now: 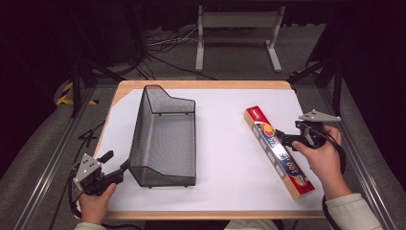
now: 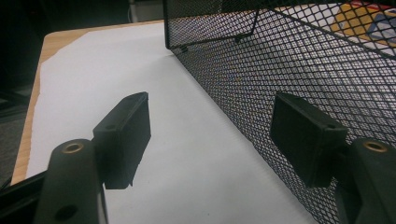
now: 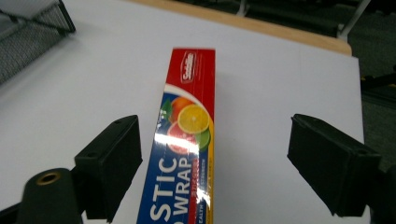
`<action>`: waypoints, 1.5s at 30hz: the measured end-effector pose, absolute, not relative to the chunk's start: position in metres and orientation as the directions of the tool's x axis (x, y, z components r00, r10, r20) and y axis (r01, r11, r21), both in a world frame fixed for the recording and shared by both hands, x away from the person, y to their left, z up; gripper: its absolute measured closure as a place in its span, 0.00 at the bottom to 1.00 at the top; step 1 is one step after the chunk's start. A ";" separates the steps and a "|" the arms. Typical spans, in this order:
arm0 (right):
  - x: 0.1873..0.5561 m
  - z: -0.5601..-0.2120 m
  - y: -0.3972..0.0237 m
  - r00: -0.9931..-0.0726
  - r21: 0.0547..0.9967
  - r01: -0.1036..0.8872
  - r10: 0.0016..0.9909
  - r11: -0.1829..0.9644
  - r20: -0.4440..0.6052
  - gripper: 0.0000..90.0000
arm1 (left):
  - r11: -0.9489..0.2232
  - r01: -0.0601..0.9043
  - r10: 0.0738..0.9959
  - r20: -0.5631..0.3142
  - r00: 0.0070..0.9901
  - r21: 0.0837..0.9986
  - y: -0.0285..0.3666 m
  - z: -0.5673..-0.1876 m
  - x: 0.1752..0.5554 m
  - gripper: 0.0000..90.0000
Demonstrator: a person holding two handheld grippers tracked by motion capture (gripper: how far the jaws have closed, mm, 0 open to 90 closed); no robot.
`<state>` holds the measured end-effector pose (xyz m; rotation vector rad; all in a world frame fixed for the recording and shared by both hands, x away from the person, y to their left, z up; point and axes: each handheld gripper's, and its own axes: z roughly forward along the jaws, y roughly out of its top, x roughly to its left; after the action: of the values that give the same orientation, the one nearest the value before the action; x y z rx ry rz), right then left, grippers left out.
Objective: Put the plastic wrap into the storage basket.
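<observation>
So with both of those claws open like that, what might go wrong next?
The right gripper has its fingers spread around the plastic wrap box, which sits off-centre toward one finger, so closing could twist or nudge the long box rather than hold it squarely. The left gripper straddles the mesh basket wall; a pinch there might tip or drag the basket.

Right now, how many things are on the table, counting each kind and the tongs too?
Black mesh baskets: 1
Plastic wrap boxes: 1
Tongs: 2, the left tongs and the right tongs, both open
Total: 4
</observation>
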<state>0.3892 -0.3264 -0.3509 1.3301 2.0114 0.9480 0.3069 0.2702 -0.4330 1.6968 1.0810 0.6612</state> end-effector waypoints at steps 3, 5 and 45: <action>0.395 -0.361 -0.320 -0.373 0.763 0.588 0.927 0.267 -0.036 0.22 | -0.123 0.353 0.889 -0.055 0.454 0.928 0.270 -0.433 0.307 0.33; 0.398 -0.366 -0.317 -0.380 0.748 0.601 0.924 0.281 -0.042 0.21 | -0.124 0.354 0.889 -0.055 0.455 0.927 0.270 -0.433 0.307 0.33; 0.423 -0.413 -0.294 -0.364 0.374 0.862 0.931 0.343 -0.015 0.35 | -0.116 0.356 0.889 -0.063 0.454 0.927 0.270 -0.434 0.307 0.33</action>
<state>0.4233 -0.2942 -0.4129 1.6197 2.3807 0.4490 0.3070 0.2704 -0.4340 1.6897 1.0846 0.6564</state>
